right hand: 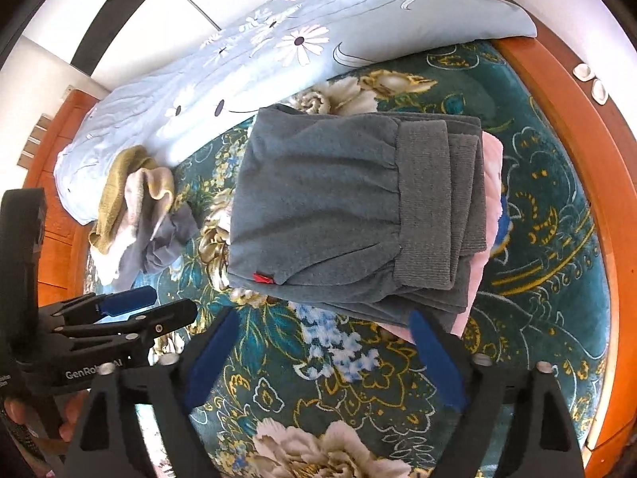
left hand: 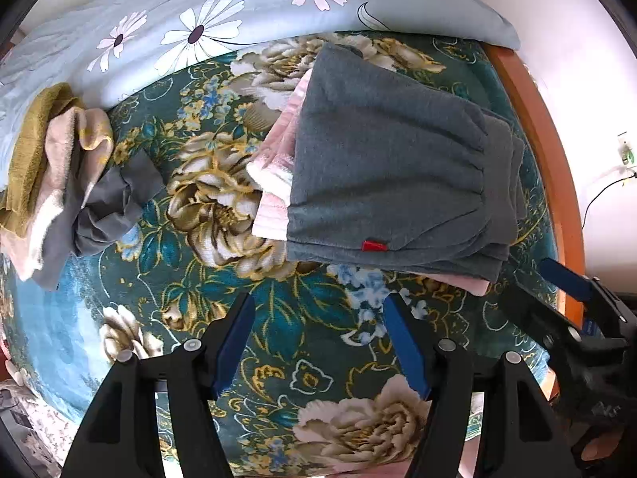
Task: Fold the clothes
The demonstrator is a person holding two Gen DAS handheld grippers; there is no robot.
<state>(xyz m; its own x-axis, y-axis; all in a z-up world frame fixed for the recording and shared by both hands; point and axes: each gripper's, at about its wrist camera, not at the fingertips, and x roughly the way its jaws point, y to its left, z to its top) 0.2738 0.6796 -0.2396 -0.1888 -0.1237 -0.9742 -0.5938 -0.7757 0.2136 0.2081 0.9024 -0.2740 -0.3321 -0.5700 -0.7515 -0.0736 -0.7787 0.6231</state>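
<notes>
the folded grey garment (left hand: pixel 394 167) lies flat on the floral bedspread (left hand: pixel 247 263), stacked on a folded pink item (left hand: pixel 274 167) whose edges show along the garment's left side and, in the right wrist view, past its ribbed waistband (right hand: pixel 428 203). a small red tag (left hand: pixel 374 245) sits on the garment's near edge.

left gripper (left hand: pixel 320 342) – jaws released and spread apart, nothing between the blue pads (left hand: pixel 235 342); only bedspread shows in the gap. it hangs above the bedspread just short of the garment's near edge, clear of the fabric.

right gripper (right hand: pixel 324 358) – jaws released, set at a wide spread, nothing gripped. its right-hand pad (right hand: pixel 436 358) overlaps the garment's near corner in the picture; contact cannot be told. in the left wrist view this gripper appears to the right of the garment, near the wooden bed frame (left hand: pixel 537 131).

left of the garment, well apart from it, an unfolded pile (left hand: pixel 59 183) rests on the bedspread: an olive-yellow piece, a pale pink piece and a crumpled grey piece. beyond the garment lies a light blue daisy-print quilt (left hand: pixel 223 12). a person's fingers (right hand: pixel 67 418) hold the left gripper's handle.
</notes>
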